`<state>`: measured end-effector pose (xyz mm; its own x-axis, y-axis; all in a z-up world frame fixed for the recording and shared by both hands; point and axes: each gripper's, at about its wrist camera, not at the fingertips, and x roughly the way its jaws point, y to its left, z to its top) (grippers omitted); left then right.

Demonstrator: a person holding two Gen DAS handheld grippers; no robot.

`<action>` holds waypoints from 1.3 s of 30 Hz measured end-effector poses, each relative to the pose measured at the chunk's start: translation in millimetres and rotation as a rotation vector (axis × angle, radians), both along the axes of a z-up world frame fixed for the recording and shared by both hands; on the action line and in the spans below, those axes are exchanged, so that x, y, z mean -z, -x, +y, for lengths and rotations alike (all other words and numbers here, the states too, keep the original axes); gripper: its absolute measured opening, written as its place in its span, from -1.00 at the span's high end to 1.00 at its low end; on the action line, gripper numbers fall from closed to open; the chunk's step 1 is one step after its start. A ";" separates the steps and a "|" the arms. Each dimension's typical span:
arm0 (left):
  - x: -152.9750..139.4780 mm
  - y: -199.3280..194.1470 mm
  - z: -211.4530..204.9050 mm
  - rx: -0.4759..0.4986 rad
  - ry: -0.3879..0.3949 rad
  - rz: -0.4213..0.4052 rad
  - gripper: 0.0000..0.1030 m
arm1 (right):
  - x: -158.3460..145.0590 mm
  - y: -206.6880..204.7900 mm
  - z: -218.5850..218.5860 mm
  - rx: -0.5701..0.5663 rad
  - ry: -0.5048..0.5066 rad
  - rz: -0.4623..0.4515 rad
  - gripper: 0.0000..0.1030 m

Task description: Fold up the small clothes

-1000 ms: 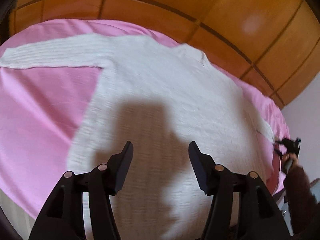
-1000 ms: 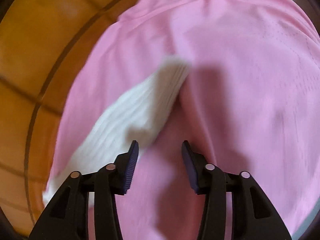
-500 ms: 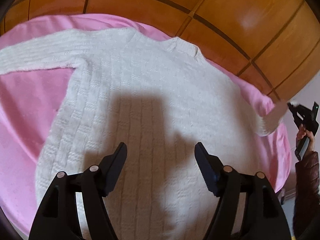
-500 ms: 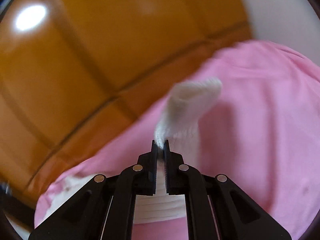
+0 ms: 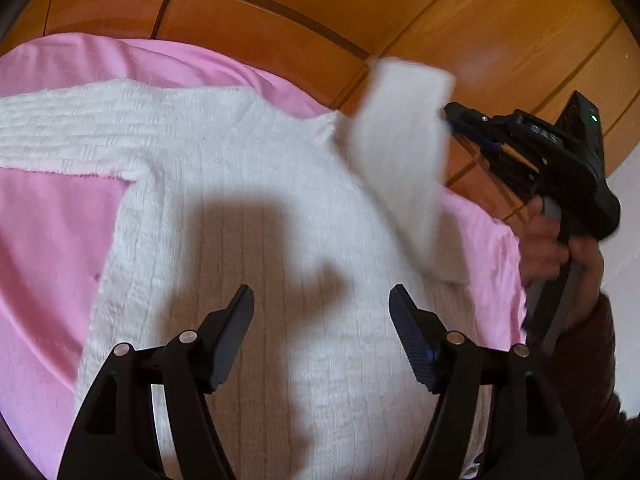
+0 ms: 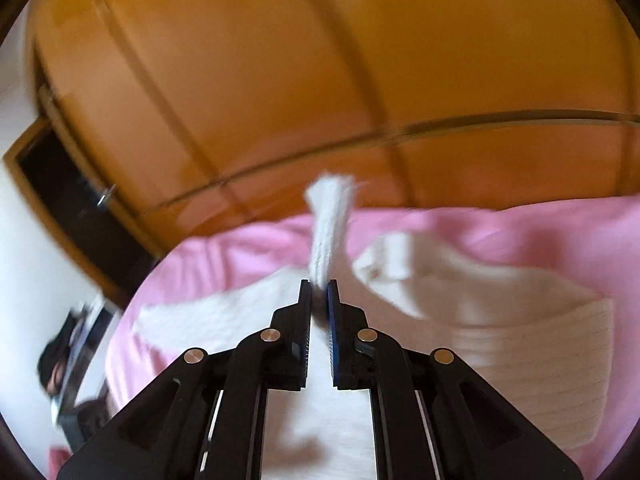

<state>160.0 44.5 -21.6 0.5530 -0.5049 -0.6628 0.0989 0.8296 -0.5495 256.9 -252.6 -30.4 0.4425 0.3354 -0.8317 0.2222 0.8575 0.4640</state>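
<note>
A white knitted sweater (image 5: 248,208) lies flat on a pink sheet (image 5: 48,248), its left sleeve (image 5: 68,128) stretched out to the left. My left gripper (image 5: 322,320) is open and empty just above the sweater's body. My right gripper (image 6: 319,286) is shut on the cuff of the right sleeve (image 6: 330,220) and holds it lifted. In the left wrist view that sleeve (image 5: 404,136) hangs raised over the sweater's right shoulder, with the right gripper (image 5: 450,114) at its edge.
An orange wooden panelled wall (image 5: 400,20) rises right behind the bed. A white wall (image 5: 624,208) stands at the right. A dark doorway (image 6: 72,200) and a blurred dark object (image 6: 64,364) show at the left of the right wrist view.
My right gripper closed on the right sleeve cuff, lifted it off the sheet and carried it inward over the sweater. My left gripper stayed open above the body.
</note>
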 end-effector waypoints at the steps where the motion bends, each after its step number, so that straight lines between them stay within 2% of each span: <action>1: 0.4 -2.4 1.5 -0.005 0.006 0.001 -0.36 | -2.5 4.9 1.2 0.013 0.001 -0.007 -0.12; 2: 1.7 -7.6 3.9 -0.009 0.020 0.006 -0.37 | -6.2 14.8 -1.5 0.042 -0.004 -0.018 -0.20; 5: 8.0 -24.2 9.2 -0.032 0.044 0.020 -0.37 | -14.3 42.4 -23.3 0.093 0.018 -0.022 -0.21; 7: 12.8 -34.4 10.0 -0.041 0.047 0.033 -0.36 | -17.7 70.2 -47.6 0.138 0.050 0.010 -0.21; 10: 26.2 -54.6 9.9 -0.064 0.047 0.079 -0.36 | -16.5 123.0 -76.7 0.210 0.121 0.093 -0.21; 12: 38.8 -68.9 9.6 -0.087 0.032 0.123 -0.34 | -10.8 156.6 -100.2 0.275 0.139 0.157 -0.21; 14: 51.2 -84.3 9.2 -0.101 0.049 0.162 -0.29 | -9.3 181.4 -116.1 0.320 0.149 0.204 -0.21; 16: 53.5 -92.2 9.0 -0.110 0.048 0.164 -0.08 | -4.0 200.1 -126.9 0.359 0.166 0.241 -0.21; 18: 47.5 -99.4 4.1 -0.096 0.041 0.141 0.43 | -2.3 209.3 -136.5 0.386 0.165 0.250 -0.21; 19: 42.3 -104.2 0.8 -0.081 0.036 0.127 0.52 | 1.6 206.6 -136.3 0.387 0.168 0.250 -0.21; 21: 29.5 -106.3 -3.9 -0.062 0.009 0.085 0.84 | 8.6 192.2 -132.2 0.376 0.170 0.242 -0.21; 25: 2.9 -121.4 -11.4 -0.026 -0.016 0.000 0.87 | 20.9 146.3 -116.6 0.303 0.203 0.211 -0.21; 28: -23.7 -122.6 -13.2 0.012 -0.020 -0.102 0.87 | 35.9 109.9 -104.1 0.229 0.257 0.211 -0.21; 29: -32.9 -121.1 -13.5 0.018 -0.023 -0.145 0.87 | 45.0 99.5 -102.1 0.216 0.298 0.231 -0.20; 32: -37.6 -120.8 -3.6 -0.005 -0.055 -0.190 0.87 | 71.5 87.2 -104.1 0.210 0.457 0.322 -0.20; 33: -32.2 -123.1 -1.7 -0.019 -0.099 -0.186 0.86 | 86.6 88.5 -107.1 0.214 0.562 0.400 -0.14; 34: -25.3 -127.7 -1.6 -0.034 -0.142 -0.163 0.85 | 96.4 91.7 -110.1 0.221 0.614 0.446 -0.12; 35: -9.6 -135.7 -1.5 -0.061 -0.220 -0.104 0.77 | 104.9 100.5 -117.6 0.256 0.595 0.450 -0.15; 36: 4.0 -141.1 -1.3 -0.068 -0.264 -0.064 0.69 | 106.4 106.3 -122.5 0.291 0.567 0.435 -0.28; 37: 13.3 -144.6 -0.4 -0.069 -0.282 -0.038 0.61 | 106.4 113.1 -128.1 0.327 0.541 0.419 -0.39; 38: 26.3 -148.8 2.0 -0.074 -0.294 0.011 0.34 | 106.4 116.9 -131.4 0.345 0.531 0.414 -0.41; 39: 34.0 -150.1 4.8 -0.083 -0.283 0.038 0.29 | 106.8 118.3 -132.3 0.352 0.531 0.411 -0.45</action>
